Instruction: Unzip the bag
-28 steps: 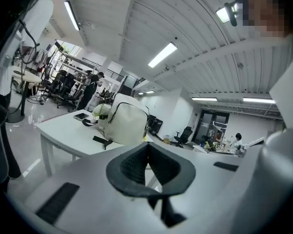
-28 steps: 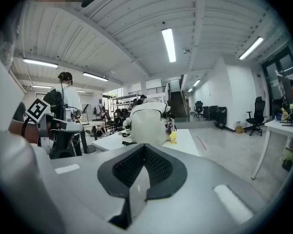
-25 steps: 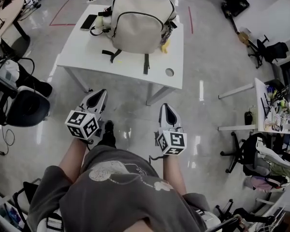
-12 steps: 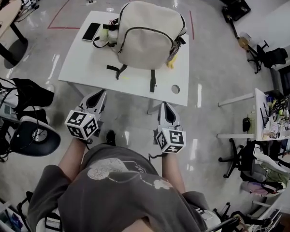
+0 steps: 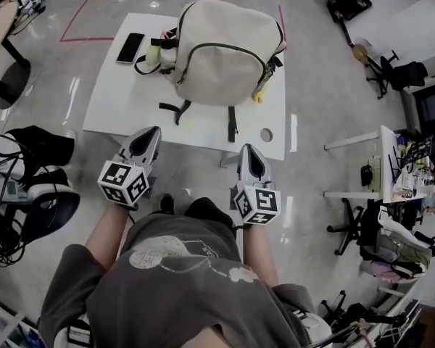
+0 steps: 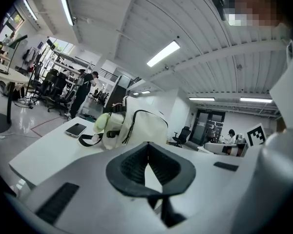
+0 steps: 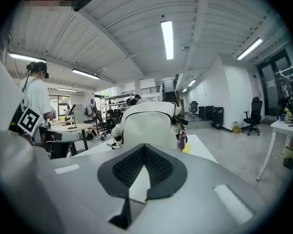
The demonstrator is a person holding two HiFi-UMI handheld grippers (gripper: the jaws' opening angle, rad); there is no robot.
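Observation:
A cream backpack (image 5: 226, 51) with a dark zipper line lies on the white table (image 5: 123, 104), its black straps trailing toward the near edge. It also shows in the left gripper view as the backpack (image 6: 146, 126) and in the right gripper view as the backpack (image 7: 149, 123). My left gripper (image 5: 148, 138) hovers at the table's near edge, jaws shut, empty. My right gripper (image 5: 249, 156) hangs just short of that edge, jaws shut, empty. Both are well short of the bag.
A black phone (image 5: 130, 48) lies on the table's left part, and a round hole (image 5: 266, 134) is near its front right corner. A pale green item (image 5: 164, 49) sits by the bag's left side. Office chairs (image 5: 51, 194) stand left, desks and chairs (image 5: 391, 187) right.
The table and bag have come closer in the head view as I step forward. Both grippers have advanced to about the table's near edge, jaws unchanged.

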